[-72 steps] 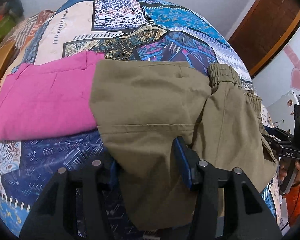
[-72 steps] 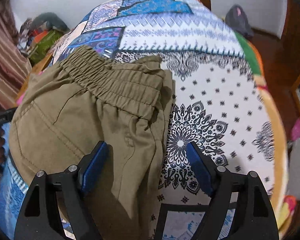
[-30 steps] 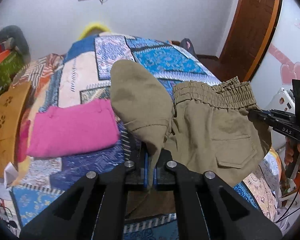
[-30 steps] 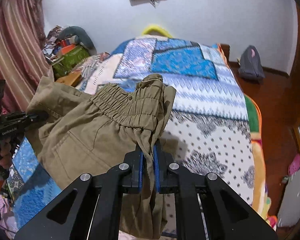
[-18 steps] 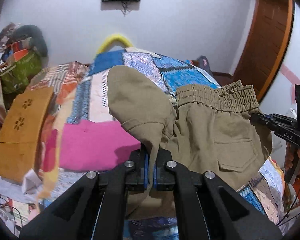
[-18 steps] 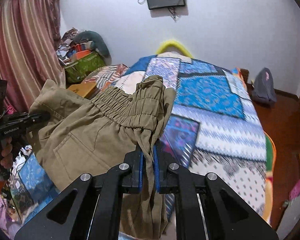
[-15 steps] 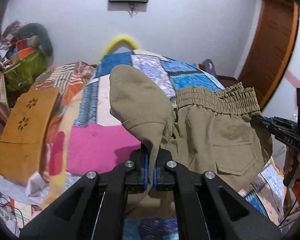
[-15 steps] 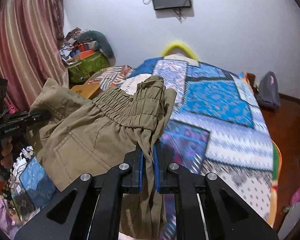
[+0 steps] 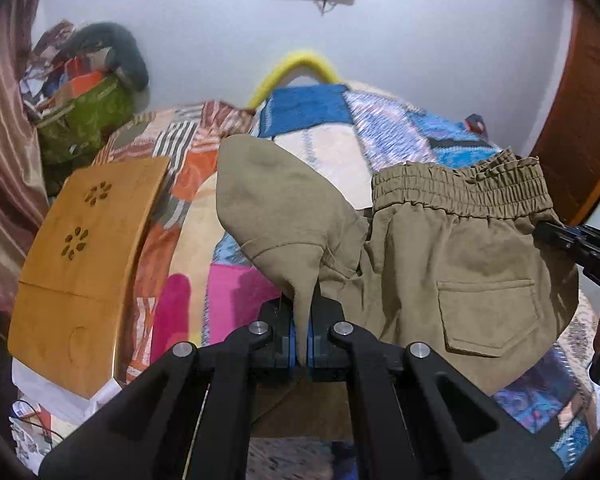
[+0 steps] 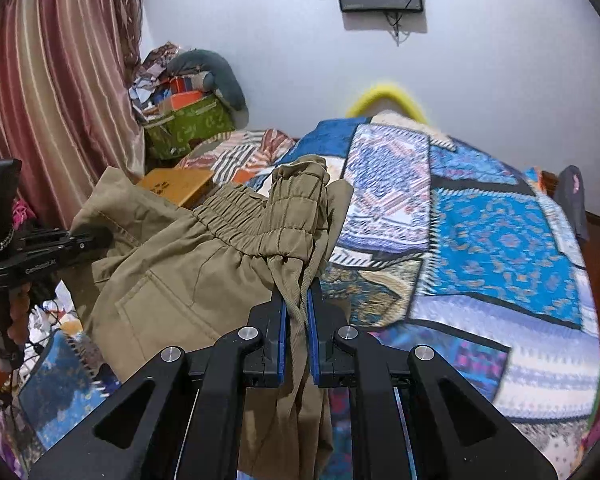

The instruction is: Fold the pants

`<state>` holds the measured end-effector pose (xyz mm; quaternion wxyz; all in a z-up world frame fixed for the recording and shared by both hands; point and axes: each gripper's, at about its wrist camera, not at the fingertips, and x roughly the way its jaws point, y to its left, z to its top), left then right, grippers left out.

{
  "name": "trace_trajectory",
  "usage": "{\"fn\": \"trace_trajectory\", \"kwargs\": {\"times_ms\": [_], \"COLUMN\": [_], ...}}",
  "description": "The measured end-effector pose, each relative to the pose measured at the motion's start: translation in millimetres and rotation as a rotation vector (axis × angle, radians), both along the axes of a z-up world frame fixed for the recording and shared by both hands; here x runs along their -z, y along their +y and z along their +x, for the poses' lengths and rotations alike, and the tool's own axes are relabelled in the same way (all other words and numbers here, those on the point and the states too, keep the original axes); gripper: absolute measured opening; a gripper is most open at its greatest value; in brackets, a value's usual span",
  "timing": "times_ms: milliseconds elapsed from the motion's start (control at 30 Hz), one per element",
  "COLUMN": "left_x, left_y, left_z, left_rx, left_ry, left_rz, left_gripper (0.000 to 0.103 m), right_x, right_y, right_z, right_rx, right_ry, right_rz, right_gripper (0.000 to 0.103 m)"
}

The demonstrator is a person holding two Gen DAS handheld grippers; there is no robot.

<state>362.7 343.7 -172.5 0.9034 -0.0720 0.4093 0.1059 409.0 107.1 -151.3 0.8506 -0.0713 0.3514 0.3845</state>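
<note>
The khaki pants [image 9: 460, 280] with an elastic waistband [image 9: 460, 192] hang in the air above the bed, stretched between both grippers. My left gripper [image 9: 300, 344] is shut on a fold of the khaki fabric near the hem. My right gripper [image 10: 297, 336] is shut on the bunched waistband end of the pants [image 10: 204, 264]. The right gripper also shows at the right edge of the left wrist view [image 9: 572, 240]. The left gripper shows at the left of the right wrist view [image 10: 60, 244].
A patchwork bedspread [image 10: 480, 232] covers the bed. A folded pink garment [image 9: 228, 292] lies on it below the pants. A wooden lap table [image 9: 80, 248] sits at the left bed edge. A green bag [image 10: 188, 124] and clutter stand by the curtain [image 10: 52, 92].
Both grippers have closed on the pants and lifted them off the bed. They now hold them higher, with the views tilted up towards the far wall.
</note>
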Motion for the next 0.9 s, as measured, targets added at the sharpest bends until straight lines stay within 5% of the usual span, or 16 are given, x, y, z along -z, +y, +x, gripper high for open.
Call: {"fn": "trace_trajectory", "kwargs": {"times_ms": [267, 400, 467, 600, 667, 900], "left_x": [70.6, 94.7, 101.3, 98.5, 96.5, 58.8], "left_y": [37.8, 51.6, 53.5, 55.9, 58.6, 49.3], "left_z": [8.1, 8.6, 8.9, 0.1, -6.7, -39.1], "left_rx": [-0.036, -0.058, -0.061, -0.089, -0.106, -0.13], "left_ry": [0.118, 0.175, 0.194, 0.189, 0.202, 0.191], "left_rz": [-0.04, -0.086, -0.099, -0.095, -0.075, 0.004], "left_gripper": [0.004, 0.018, 0.022, 0.033, 0.039, 0.039], "right_x": [55.2, 75.3, 82.0, 78.6, 71.6, 19.7], "right_y": [29.6, 22.6, 18.8, 15.8, 13.8, -11.5], "right_z": [11.6, 19.8, 21.1, 13.4, 6.8, -23.8], "right_rx": [-0.014, -0.001, 0.004, 0.012, 0.024, 0.029], "right_ry": [0.102, 0.18, 0.204, 0.184, 0.148, 0.054], "right_rz": [-0.084, -0.114, -0.141, -0.198, -0.228, -0.194], "right_gripper": [0.008, 0.011, 0.02, 0.027, 0.039, 0.044]}}
